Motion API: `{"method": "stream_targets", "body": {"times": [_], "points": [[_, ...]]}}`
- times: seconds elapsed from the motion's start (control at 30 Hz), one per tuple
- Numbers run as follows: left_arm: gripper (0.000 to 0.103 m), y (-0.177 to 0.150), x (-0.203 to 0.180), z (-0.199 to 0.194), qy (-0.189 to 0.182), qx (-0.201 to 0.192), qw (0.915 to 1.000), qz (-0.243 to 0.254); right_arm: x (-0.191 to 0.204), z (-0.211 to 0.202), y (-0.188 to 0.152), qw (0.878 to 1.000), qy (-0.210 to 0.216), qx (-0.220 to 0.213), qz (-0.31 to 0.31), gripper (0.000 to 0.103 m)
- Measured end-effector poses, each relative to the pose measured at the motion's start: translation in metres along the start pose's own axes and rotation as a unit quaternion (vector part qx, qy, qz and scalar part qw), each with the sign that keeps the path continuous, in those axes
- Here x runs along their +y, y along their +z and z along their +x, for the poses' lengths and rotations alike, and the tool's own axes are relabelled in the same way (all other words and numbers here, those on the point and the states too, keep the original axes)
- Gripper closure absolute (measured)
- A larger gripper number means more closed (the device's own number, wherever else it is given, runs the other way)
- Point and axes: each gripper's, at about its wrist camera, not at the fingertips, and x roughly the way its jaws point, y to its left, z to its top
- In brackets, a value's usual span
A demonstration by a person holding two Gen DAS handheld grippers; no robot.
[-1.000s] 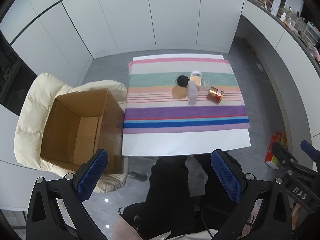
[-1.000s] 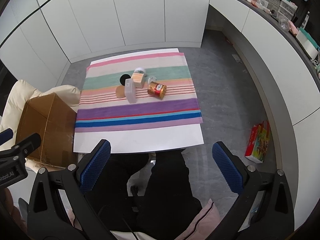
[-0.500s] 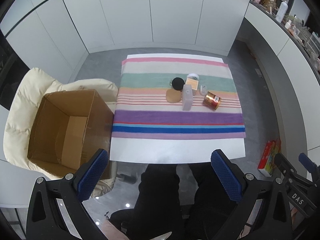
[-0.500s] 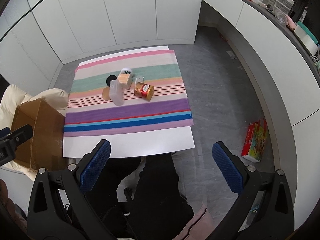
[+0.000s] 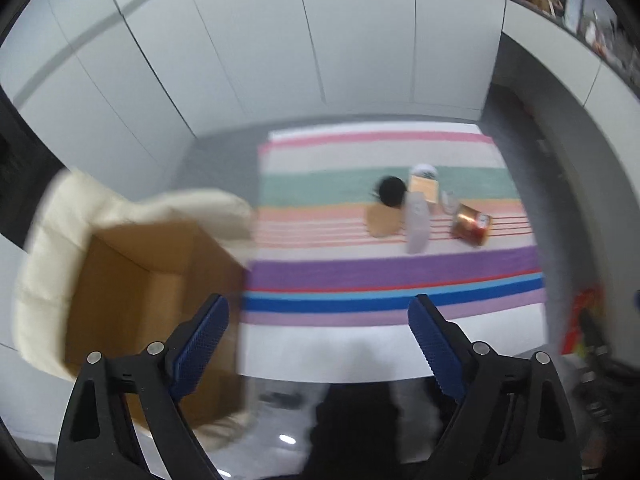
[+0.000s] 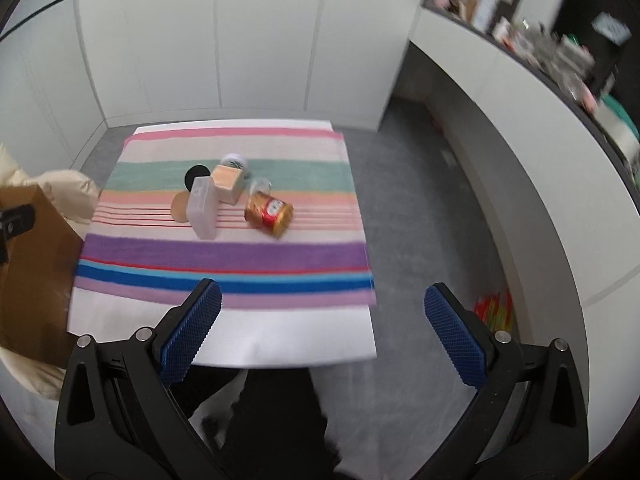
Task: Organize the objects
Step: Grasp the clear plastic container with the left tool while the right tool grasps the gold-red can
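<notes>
While both tools hang above the near edge of the white table (image 6: pixel 280 344) with its striped cloth (image 6: pixel 224 256), I judge the main risk to be the tight cluster mid-cloth. My left gripper (image 5: pixel 318 336) has nothing between its blue pads and its jaws are closing slightly; my right gripper (image 6: pixel 322 320) stands wide apart, also empty.

The cluster sits at about twelve o'clock from the right tool, well apart from both. The frosted translucent rectangular plastic case (image 6: pixel 204 208) stands upright, its long axis running vertically, and leans close against or touches the pale wooden cube-shaped box (image 6: pixel 228 182); I cannot tell which. A careless pinch on the case could topple it onto the flat tan cork disc (image 6: pixel 180 208) at its nine o'clock.

The gold and red cylindrical tin can (image 6: pixel 269 214) lies on its side at the case's three o'clock, its long axis running from ten to four o'clock, the open-looking end towards four. Lying so, it would probably roll if nudged along the cloth. A small clear glass (image 6: pixel 260 186) sits just behind it, easy to knock.

Behind the box stand a black round lid (image 6: pixel 196 174) and a white round jar (image 6: pixel 234 160).

The open brown cardboard box (image 5: pixel 132 292) rests on the cream padded chair (image 5: pixel 44 248) at nine o'clock of the table; motion blur there makes its rim hard to judge for a drop.
</notes>
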Motion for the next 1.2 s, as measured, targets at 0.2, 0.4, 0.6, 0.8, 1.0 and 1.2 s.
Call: {"method": "stream_targets", "body": {"times": [0.2,0.4,0.6,0.8,1.0,1.2], "points": [[0.011,0.002,0.002,0.059,-0.062,0.03,0.9972,-0.03,0.019,0.04,0.001,0.999,0.024,-0.029,-0.017,0.0],[0.011,0.008,-0.021,0.1,-0.099,0.026,0.9946,-0.012,0.019,0.106,0.009,0.997,0.074,-0.005,0.017,0.0],[0.011,0.03,-0.052,0.149,-0.119,0.028,0.9926,0.003,0.007,0.193,0.017,0.984,0.124,0.07,0.107,0.0],[0.011,0.042,-0.069,0.195,-0.117,0.047,0.992,0.009,0.022,0.254,0.039,0.974,0.142,0.101,0.146,0.0],[0.011,0.04,-0.063,0.22,-0.137,0.056,0.989,-0.013,0.052,0.294,0.057,0.973,0.143,0.106,0.15,0.005],[0.011,0.038,-0.075,0.229,-0.187,0.059,0.9804,-0.017,0.065,0.312,0.052,0.984,0.098,0.099,0.108,0.036]]}}
